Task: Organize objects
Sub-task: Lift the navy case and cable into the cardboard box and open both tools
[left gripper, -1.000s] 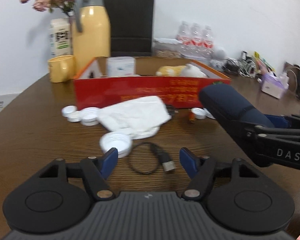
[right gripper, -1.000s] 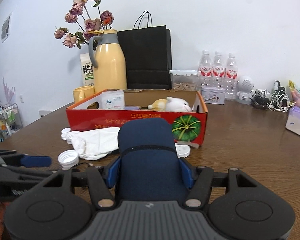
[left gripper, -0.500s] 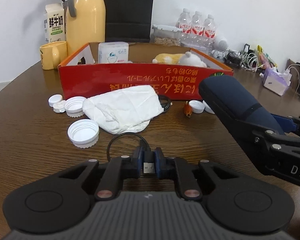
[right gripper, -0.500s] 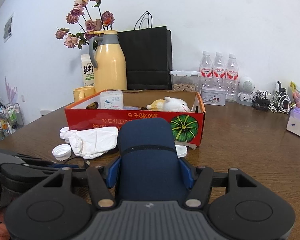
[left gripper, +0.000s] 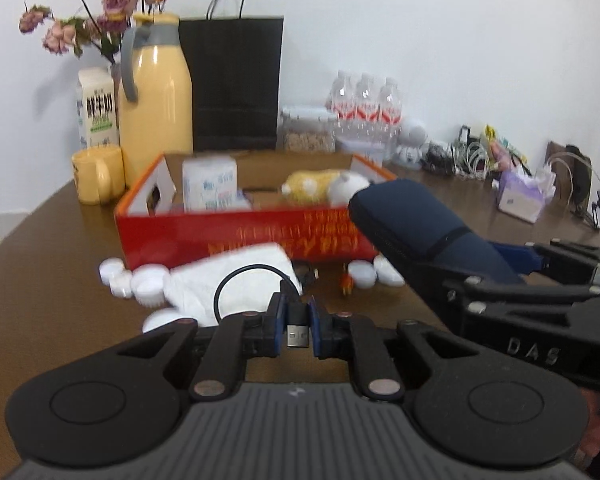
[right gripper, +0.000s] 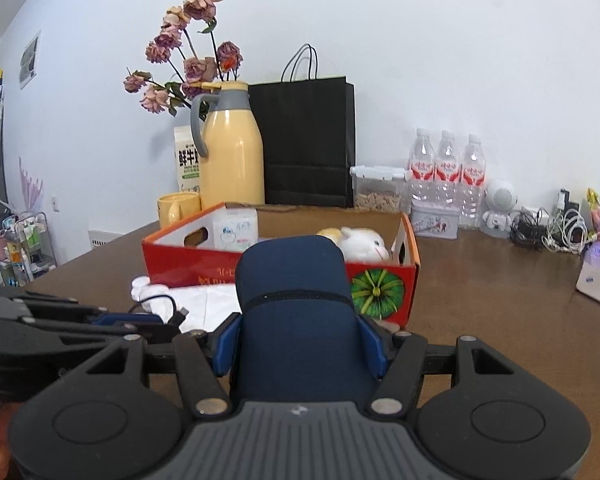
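The left gripper [left gripper: 298,330] is closed on the USB plug of a short black cable [left gripper: 236,280]; the plug sits pinched between the blue pads, its metal end facing the camera, and the cable loops up and forward in the air over a white cloth [left gripper: 236,276] lying on the table [left gripper: 48,280]. The right gripper [right gripper: 300,344] is clamped on a navy case [right gripper: 296,300], which stands up between its blue fingers [right gripper: 225,344] and points toward the red box [right gripper: 188,260]. In the left view the case [left gripper: 412,220] reaches in from the right, its tip near the box's front right corner.

The box [left gripper: 228,236] holds a tissue pack [left gripper: 209,184] at the left and a plush toy [left gripper: 324,186] at the right. White caps [left gripper: 132,280] lie on the table left of the cloth and more [left gripper: 374,272] lie to its right, beside a small orange item, possibly a toy, too blurred to name. Behind the box stand a yellow jug [right gripper: 231,148], a mug [right gripper: 179,208] and a black bag [right gripper: 308,140].
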Available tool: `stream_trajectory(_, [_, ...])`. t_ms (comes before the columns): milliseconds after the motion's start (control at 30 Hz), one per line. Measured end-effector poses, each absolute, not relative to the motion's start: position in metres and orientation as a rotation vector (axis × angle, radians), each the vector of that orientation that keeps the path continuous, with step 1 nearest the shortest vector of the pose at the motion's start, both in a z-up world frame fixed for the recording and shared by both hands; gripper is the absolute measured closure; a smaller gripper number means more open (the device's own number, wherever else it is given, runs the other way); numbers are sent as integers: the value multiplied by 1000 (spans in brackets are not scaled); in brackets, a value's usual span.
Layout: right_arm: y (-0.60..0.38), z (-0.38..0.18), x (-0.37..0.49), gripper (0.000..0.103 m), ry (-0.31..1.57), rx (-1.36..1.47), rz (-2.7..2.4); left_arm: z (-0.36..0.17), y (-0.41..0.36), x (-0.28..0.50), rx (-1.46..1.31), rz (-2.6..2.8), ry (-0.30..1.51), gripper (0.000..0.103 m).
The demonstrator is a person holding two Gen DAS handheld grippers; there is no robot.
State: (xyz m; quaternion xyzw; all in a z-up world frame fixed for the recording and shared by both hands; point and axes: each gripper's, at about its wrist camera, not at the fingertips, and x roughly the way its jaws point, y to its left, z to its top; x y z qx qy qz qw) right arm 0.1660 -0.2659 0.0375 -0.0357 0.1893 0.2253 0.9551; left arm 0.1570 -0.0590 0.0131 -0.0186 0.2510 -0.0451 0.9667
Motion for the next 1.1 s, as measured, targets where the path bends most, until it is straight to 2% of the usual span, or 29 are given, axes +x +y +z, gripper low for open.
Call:
stream_trajectory(433, [-236,70,237,43,353,-59,457,58,-35,234,-127,-57,438,89])
stream_trajectory(833, [-194,64,341,43,412,-28,454,44,-6,341,-253,-74,514,89])
stream_trajectory(1100, [-188,42,373,43,460,-23,458,28,-1,368,-263,-87,552,89])
